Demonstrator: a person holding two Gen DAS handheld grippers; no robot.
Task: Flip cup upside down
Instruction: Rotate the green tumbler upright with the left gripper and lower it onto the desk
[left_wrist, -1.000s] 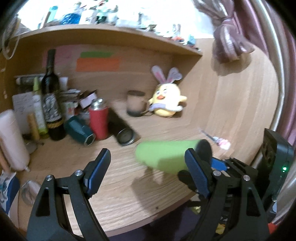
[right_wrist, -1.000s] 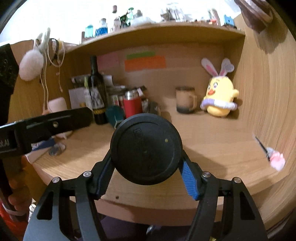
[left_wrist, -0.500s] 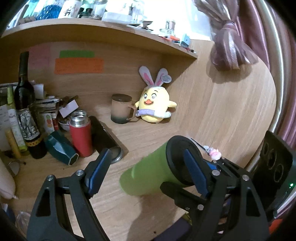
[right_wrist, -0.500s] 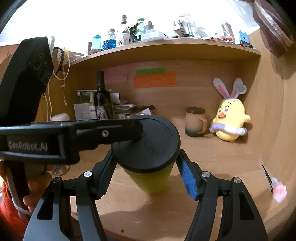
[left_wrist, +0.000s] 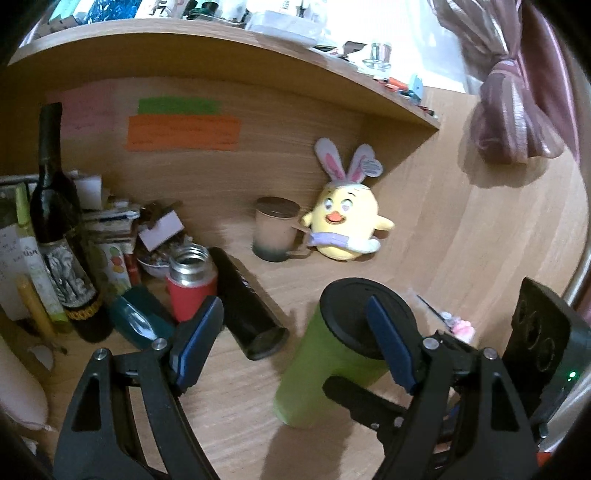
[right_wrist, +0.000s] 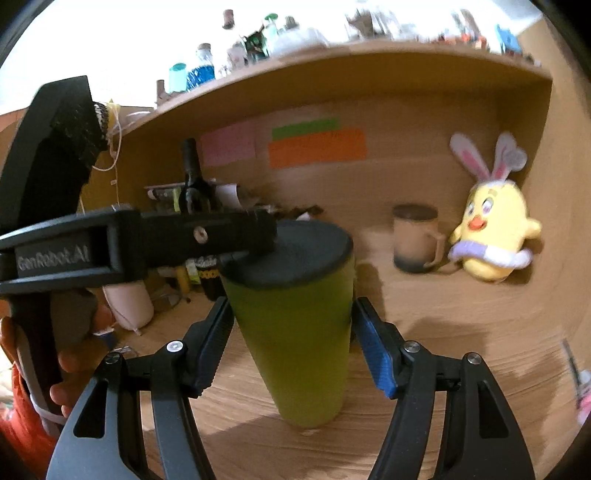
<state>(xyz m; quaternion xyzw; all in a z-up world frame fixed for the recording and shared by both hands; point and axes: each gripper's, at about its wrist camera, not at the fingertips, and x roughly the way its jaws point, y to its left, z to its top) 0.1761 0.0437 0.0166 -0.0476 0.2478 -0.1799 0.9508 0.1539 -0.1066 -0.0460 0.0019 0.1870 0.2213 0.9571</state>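
Right gripper (right_wrist: 291, 339) is clamped on the green cup (right_wrist: 295, 332) mid-body, standing on the desk (right_wrist: 461, 369), black lid up. Left gripper (left_wrist: 291, 343) gapes wide, one finger (right_wrist: 207, 236) over the lid at 10 o'clock. Looks rigid, smooth, top-heavy; I'd grip mid-wall.
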